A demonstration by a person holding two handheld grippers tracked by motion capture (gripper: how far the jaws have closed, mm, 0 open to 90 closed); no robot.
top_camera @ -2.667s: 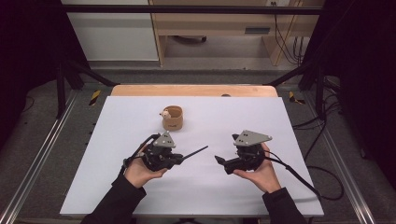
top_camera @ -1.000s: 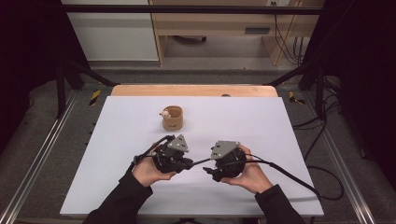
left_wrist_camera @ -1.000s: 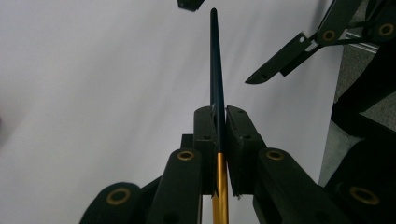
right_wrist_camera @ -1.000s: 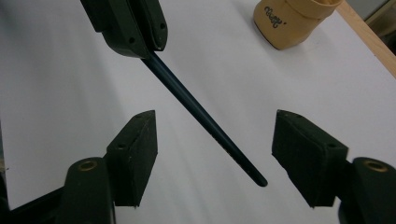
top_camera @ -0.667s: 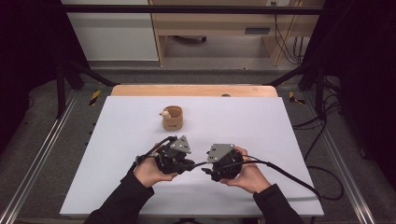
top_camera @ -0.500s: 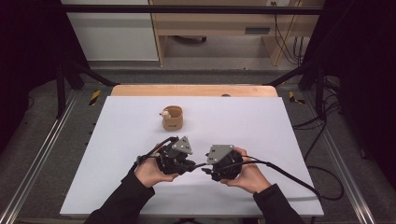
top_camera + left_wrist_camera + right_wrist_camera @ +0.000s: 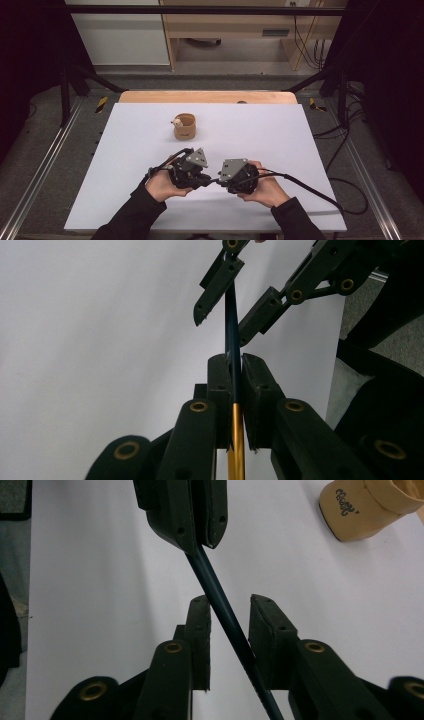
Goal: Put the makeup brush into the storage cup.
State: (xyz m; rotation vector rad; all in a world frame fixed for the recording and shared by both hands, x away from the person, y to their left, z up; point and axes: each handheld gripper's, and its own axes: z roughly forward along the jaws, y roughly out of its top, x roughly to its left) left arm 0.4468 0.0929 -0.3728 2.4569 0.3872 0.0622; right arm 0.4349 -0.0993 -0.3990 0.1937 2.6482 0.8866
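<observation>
A thin pen, dark blue with a gold section (image 7: pixel 235 440), is clamped between the jaws of my left gripper (image 7: pixel 236 360). In the high view the left gripper (image 7: pixel 209 181) and right gripper (image 7: pixel 221 181) meet tip to tip at the near middle of the white table. My right gripper (image 7: pixel 229 600) is open, and the pen's blue shaft (image 7: pixel 224 611) runs slantwise between its jaws, close to the left one. In the left gripper view the right gripper's fingers (image 7: pixel 215 290) straddle the pen's far end.
A small tan cup (image 7: pixel 184 126) stands on the white tabletop (image 7: pixel 280 130) beyond the grippers, left of centre; it also appears as the tan cup (image 7: pixel 367 507) at the upper right of the right gripper view. Cables (image 7: pixel 310 192) trail off to the right.
Both hands have come together from about a hand's width apart. The right gripper's open jaws now sit around the pen held by the left gripper. Little motion in the last half second.
</observation>
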